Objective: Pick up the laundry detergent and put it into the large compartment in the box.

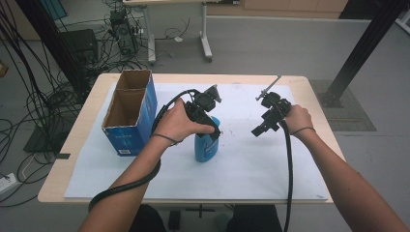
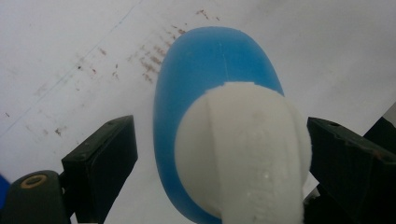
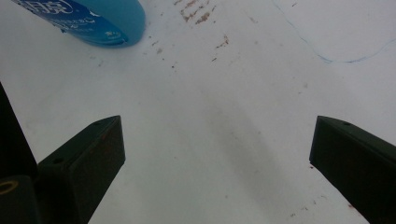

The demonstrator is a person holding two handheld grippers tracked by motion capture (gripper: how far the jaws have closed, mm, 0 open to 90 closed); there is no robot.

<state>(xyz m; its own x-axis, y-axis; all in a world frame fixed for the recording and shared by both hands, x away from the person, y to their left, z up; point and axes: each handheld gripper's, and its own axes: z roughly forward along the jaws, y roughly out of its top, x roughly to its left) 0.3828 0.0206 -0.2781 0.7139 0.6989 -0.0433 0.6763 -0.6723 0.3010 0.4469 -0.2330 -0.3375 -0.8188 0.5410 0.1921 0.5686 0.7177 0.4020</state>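
While the left gripper (image 1: 209, 126) sits over the blue bottle (image 1: 206, 145) near mid-table, its jaws stand wide open either side of the white cap (image 2: 247, 154): right jaw just beside the cap, left jaw apart, no grip. Bottle stands upright on the white sheet (image 1: 251, 164), w/ its top hidden under the hand in the high view. Right gripper (image 1: 263, 128) hangs well apart, jaws spread, nothing btwn them. Cardboard box (image 1: 129, 112) stands at left, inside too dark to read.

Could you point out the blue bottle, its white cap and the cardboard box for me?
blue bottle (image 1: 205, 147): high view, on its lower body.
white cap (image 2: 247, 149): left gripper view, on the cap's top.
cardboard box (image 1: 145, 113): high view, on its blue side wall.
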